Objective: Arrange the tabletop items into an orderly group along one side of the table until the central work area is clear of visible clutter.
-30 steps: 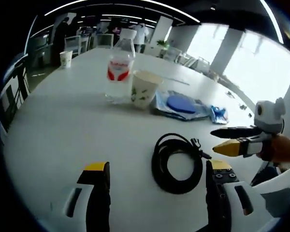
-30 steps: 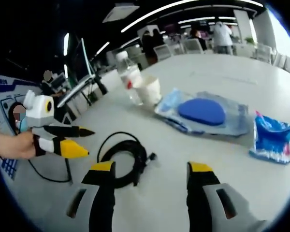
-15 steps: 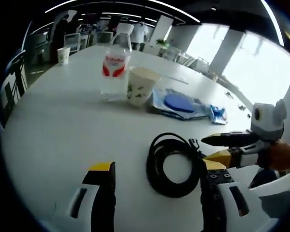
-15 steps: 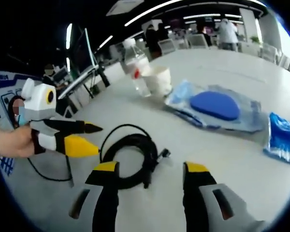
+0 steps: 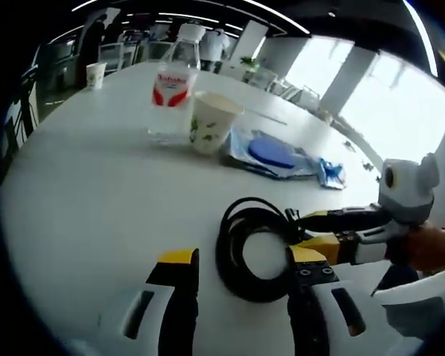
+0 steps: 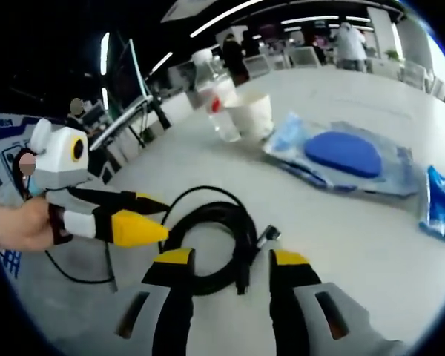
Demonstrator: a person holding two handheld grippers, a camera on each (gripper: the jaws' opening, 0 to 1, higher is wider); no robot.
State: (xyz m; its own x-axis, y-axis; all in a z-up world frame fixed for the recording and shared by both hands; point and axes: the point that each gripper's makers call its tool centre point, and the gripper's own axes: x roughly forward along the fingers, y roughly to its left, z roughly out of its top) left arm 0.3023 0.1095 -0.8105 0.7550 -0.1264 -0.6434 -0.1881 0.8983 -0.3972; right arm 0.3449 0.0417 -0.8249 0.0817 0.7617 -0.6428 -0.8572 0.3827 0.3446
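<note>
Landmark: coiled black cable (image 5: 256,248) lay on the white table (image 5: 96,185).
Left gripper (image 5: 241,261): jaws apart, empty, straddling the cable's near loop.
Right gripper (image 6: 230,259): jaws apart, empty, just short of the coil.
Bottle (image 5: 169,85), paper cup (image 5: 210,122): beyond the cable, touching.
Blue pouch (image 6: 346,156): beyond the cable, right.

A black coiled cable (image 5: 256,248) lay flat on the white surface (image 5: 96,193) just ahead of my jaws. Farther off, a clear water bottle (image 5: 168,93) with a red label stood upright, touching a paper cup (image 5: 210,121). Beside them lay a plastic bag holding a blue disc (image 6: 345,154) and a small blue packet (image 6: 439,204).
</note>
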